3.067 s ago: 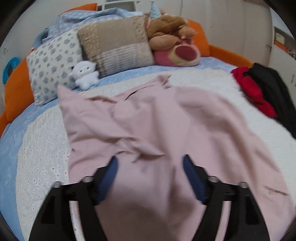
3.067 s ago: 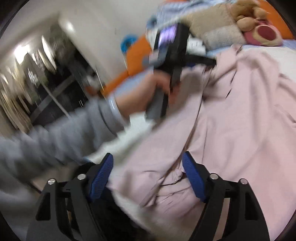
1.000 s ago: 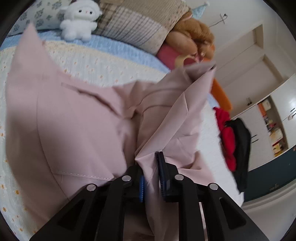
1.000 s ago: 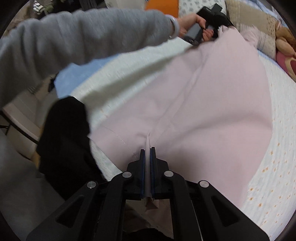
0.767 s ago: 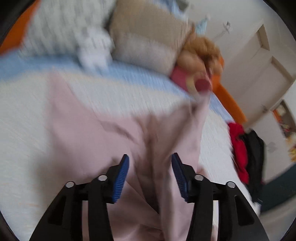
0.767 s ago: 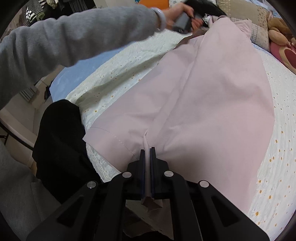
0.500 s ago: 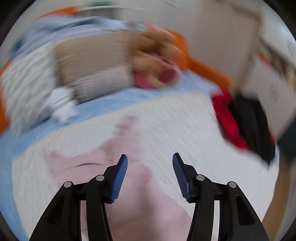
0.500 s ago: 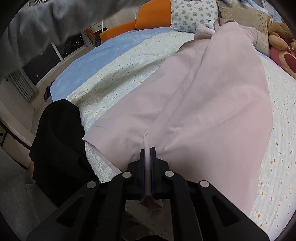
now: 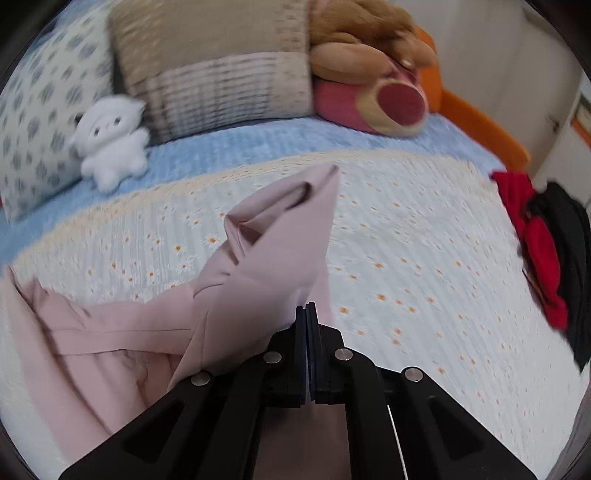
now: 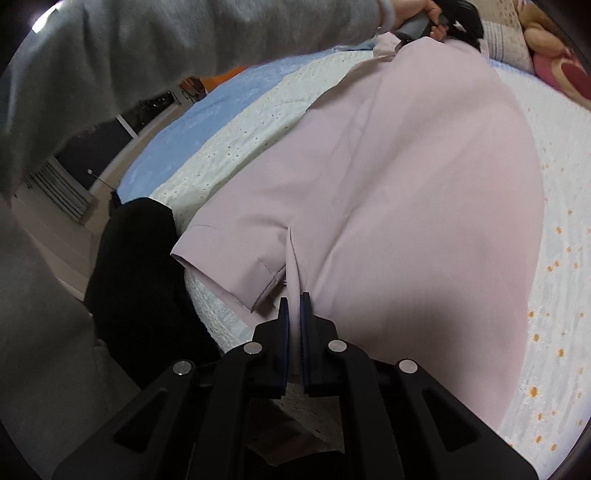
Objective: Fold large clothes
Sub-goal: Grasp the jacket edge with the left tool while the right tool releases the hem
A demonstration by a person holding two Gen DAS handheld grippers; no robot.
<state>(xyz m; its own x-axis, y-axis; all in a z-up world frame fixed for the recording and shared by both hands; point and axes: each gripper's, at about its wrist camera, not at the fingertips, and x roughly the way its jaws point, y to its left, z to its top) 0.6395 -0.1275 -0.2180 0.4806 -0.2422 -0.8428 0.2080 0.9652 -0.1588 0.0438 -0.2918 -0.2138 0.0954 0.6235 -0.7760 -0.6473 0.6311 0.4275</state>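
Observation:
A large pale pink garment [image 10: 406,177] lies spread along the bed. My right gripper [image 10: 294,306] is shut on a pinch of its near hem, close to the bed's edge. In the left wrist view, my left gripper [image 9: 306,317] is shut on the far end of the pink garment [image 9: 258,273], whose folded corner sticks up toward the pillows. In the right wrist view the left gripper [image 10: 461,14] shows at the top, held by a hand in a grey sleeve.
The bed has a white flowered cover [image 9: 424,258] over a blue sheet. Pillows [image 9: 218,66], a white plush [image 9: 110,144] and a brown-and-pink plush [image 9: 373,74] line the head. Red and black clothes [image 9: 543,251] lie at the right edge. A black cloth [image 10: 140,258] hangs off the near edge.
My left gripper let go of the garment, swung open across the bed, then shut again on its far end. My right gripper stayed shut on the hem.

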